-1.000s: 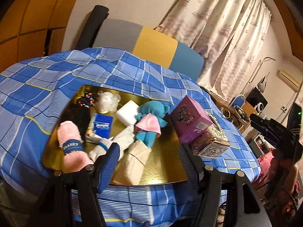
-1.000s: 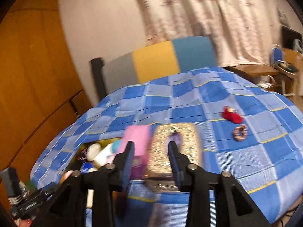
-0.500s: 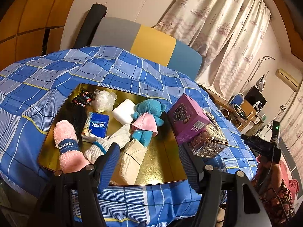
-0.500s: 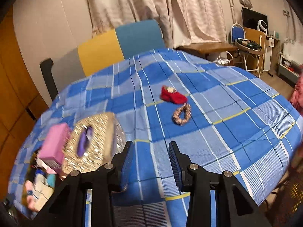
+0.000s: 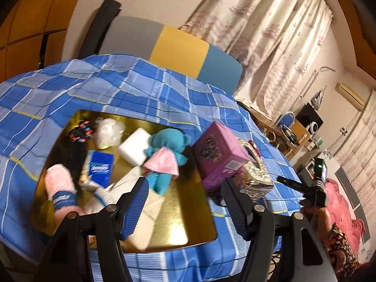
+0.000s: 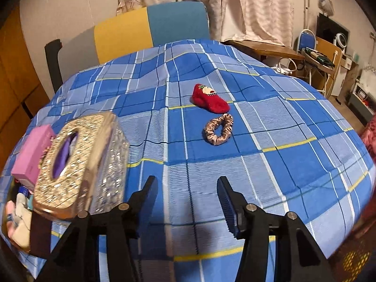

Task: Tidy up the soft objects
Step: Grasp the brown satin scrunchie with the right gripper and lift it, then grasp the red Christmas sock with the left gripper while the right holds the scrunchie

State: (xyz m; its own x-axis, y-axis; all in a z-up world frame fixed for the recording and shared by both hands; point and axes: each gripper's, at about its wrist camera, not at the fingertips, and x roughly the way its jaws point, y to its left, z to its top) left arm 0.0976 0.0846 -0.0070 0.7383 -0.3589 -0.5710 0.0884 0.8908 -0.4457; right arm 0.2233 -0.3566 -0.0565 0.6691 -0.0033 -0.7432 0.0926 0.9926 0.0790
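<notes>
Right claw (image 6: 186,190) has spread apart, scrunchie (image 6: 218,129) ahead; left claw (image 5: 184,190) apart.

The glittery tissue box (image 6: 80,164) hides most of the gold tray (image 6: 22,246).

Place: a lived-in room of a home, a living room or bedroom; which one cannot be told
Counter: covered with a blue checked cloth (image 6: 258,122) with yellow lines
Seating: a padded chair (image 6: 150,25) in grey, yellow and teal at the counter's far edge, upper middle of the frame
Window side: long pale patterned curtains (image 5: 277,30) hanging to the floor, upper right
Walls: plain cream, with wood panelling (image 5: 25,30) at the upper left
Appliances: an air conditioner (image 5: 350,95) high on the wall at far right
Furniture: a cluttered wooden desk (image 6: 329,54) and a blue folding chair (image 6: 307,40) at the right edge
Small things: a gold tray (image 5: 188,225) with a teal plush toy (image 5: 168,155), a glittery tissue box (image 6: 80,164)
</notes>
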